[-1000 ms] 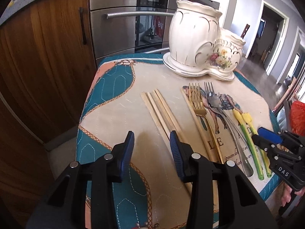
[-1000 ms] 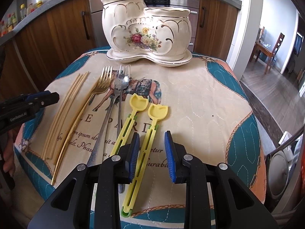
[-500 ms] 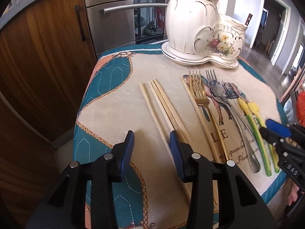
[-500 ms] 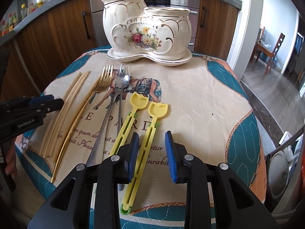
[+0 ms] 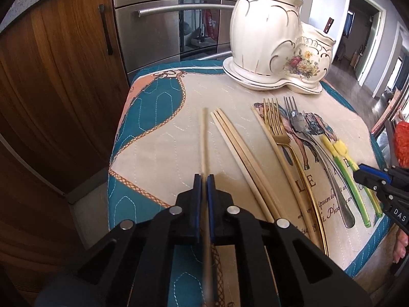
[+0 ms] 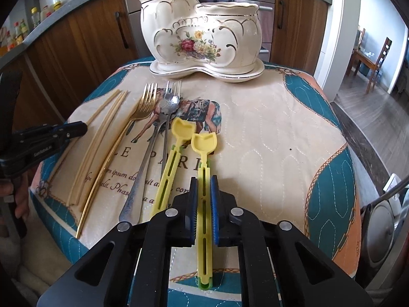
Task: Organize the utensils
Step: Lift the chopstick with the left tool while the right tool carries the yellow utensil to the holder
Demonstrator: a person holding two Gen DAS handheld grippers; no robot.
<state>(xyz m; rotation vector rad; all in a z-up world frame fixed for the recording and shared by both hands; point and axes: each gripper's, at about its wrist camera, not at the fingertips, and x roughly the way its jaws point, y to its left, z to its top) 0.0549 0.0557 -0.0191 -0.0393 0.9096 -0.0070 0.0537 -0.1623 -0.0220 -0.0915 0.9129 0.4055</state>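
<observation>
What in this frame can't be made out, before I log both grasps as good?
- Ceramic holder: insides hidden by its walls in both views.
- Chopstick in the left gripper: near end blurred, hidden under the gripper body; whether it is lifted is unclear.
- Yellow spoon in the right gripper: clamped on the handle; contact with the cloth can't be judged.
- Silver fork and spoon: heads overlap, shapes unclear.

The left hand-held gripper (image 6: 84, 129) reads "GenRobot.AI", the right hand-held gripper (image 5: 358, 174) "DAS".
</observation>
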